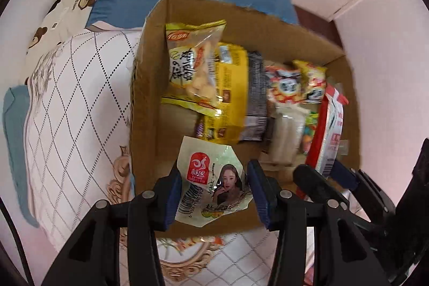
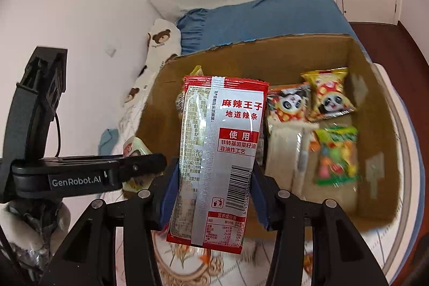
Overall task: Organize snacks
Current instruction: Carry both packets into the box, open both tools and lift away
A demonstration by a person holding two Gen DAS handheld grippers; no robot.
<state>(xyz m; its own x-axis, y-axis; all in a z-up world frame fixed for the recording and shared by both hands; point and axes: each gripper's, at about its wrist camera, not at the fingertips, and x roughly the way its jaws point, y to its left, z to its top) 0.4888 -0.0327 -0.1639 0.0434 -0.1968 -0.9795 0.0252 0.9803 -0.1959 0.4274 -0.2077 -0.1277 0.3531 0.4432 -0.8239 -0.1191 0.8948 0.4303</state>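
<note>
Quilted bed (image 1: 67, 125) under cardboard box (image 1: 150, 66); pale packet (image 1: 211, 178) clamped in left claw (image 1: 214, 194), red packet (image 2: 219, 151) in right claw (image 2: 214, 189).

Open cardboard box (image 2: 295, 55) of snack packets, red-white packet (image 2: 217, 157) upright

1. Left gripper (image 1: 214, 194): matte black plastic arms, wide and angular, with triangular cut-outs
2. Its fingers (image 1: 173, 194) carry flat dark-blue pads
3. Round silver pivot pins sit at the arm joints
4. Right gripper (image 2: 214, 192): the same black arms, blue pads, silver pins
5. Seen from the right wrist, the left gripper's black side reads "GenRobot.AI" in white, with a thin black cable behind it
</note>
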